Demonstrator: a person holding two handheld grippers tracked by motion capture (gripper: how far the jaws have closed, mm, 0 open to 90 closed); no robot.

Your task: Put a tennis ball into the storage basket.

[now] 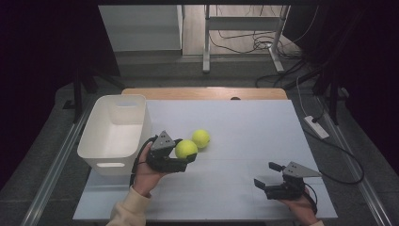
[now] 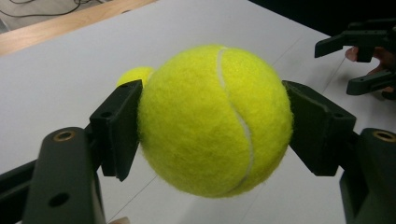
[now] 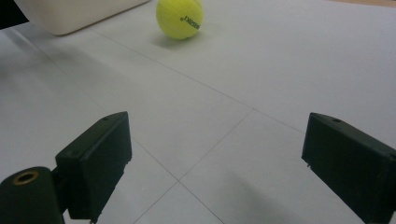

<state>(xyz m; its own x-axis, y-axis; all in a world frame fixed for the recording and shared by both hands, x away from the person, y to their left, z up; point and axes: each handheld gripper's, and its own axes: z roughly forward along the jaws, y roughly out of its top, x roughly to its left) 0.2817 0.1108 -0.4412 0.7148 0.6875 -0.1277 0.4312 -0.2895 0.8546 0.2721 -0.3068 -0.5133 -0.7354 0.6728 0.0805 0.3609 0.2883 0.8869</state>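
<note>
Fuzzy yellow-green tennis ball (image 2: pixel 215 119) sits clamped between your left gripper (image 1: pixel 188 153) jaws, clear of the table for carrying. A second ball (image 1: pixel 201 138) lies just beyond. Your right gripper (image 1: pixel 268 176) stands wide, empty.

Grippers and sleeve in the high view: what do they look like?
Both the left gripper and the right gripper are black, two-jawed, each topped by a grey three-cornered plate. The jaws end in blocky flat black pads. A cream sleeve covers the left forearm.
</note>
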